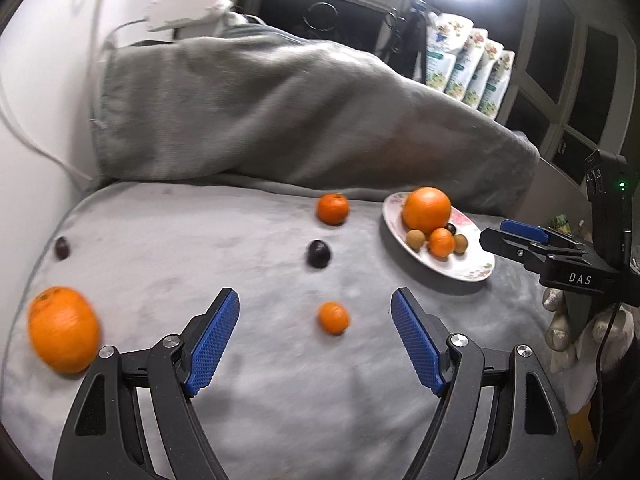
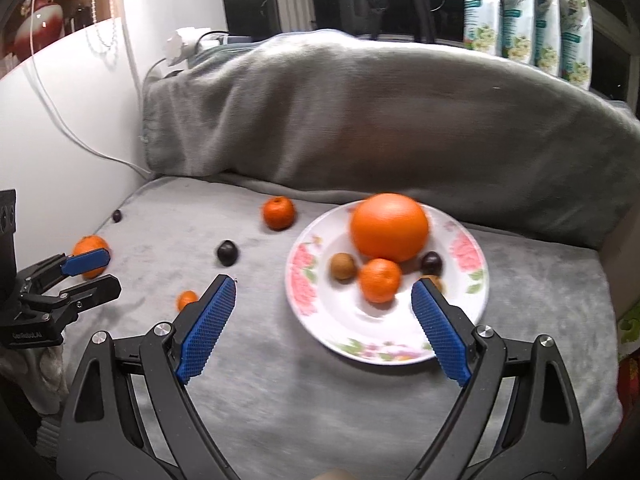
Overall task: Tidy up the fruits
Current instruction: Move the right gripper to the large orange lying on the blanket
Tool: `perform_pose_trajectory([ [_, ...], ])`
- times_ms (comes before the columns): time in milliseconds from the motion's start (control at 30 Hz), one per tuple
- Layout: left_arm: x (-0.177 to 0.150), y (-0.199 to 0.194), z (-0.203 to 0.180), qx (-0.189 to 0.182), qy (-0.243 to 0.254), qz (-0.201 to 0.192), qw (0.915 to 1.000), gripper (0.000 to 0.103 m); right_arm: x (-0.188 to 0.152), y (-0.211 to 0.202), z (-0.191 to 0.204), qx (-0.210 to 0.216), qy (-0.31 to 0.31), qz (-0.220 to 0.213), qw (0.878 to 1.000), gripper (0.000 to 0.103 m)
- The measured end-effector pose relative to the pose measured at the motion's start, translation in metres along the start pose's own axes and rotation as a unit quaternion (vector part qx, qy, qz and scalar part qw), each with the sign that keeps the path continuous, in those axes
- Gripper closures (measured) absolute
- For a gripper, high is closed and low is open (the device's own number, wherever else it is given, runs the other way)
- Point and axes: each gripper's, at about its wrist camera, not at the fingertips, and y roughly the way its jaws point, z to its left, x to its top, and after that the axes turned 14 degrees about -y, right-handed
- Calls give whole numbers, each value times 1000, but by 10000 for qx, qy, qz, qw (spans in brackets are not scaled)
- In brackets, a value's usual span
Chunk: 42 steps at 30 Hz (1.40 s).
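A grey blanket (image 2: 360,400) covers the flat surface and rises in a heap across the top of both views. On it, right of centre in the right wrist view, sits a white floral plate (image 2: 316,292). The plate holds 1 large orange (image 2: 389,227), smooth and bright, 1 small mandarin (image 2: 379,280) in front of it, 1 brown round fruit (image 2: 343,266) at its left, 1 dark plum (image 2: 431,262) at its right, and another brown fruit partly hidden behind a finger.

Loose on the blanket in the left wrist view lie a second large orange (image 1: 63,329) at the lower left near the blanket's edge, a mandarin (image 1: 332,209) just left of the plate, a tiny mandarin (image 1: 333,317) at centre, a dark plum (image 1: 319,253) above it, and a smaller dark fruit (image 1: 62,247) at the far left edge.

The left gripper (image 1: 315,340) has its fingers spread with nothing between the pads; the tiny mandarin lies on the blanket beyond them. The right gripper (image 2: 323,324) also has its fingers spread and empty, over the plate's near rim. Bare blanket lies open between the loose fruits and in the foreground.
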Motion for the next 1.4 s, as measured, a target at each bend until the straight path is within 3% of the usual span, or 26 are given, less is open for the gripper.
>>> perform_pose_trajectory([
  [733,-9,-62,117,929,-812,-558,9908,24,61,56,125,1343,-445,21,9899,11],
  [1400,-11,-48,178,1006,-1341,-294,9854,24,89,137,224,2581,-577,640,9623,11],
])
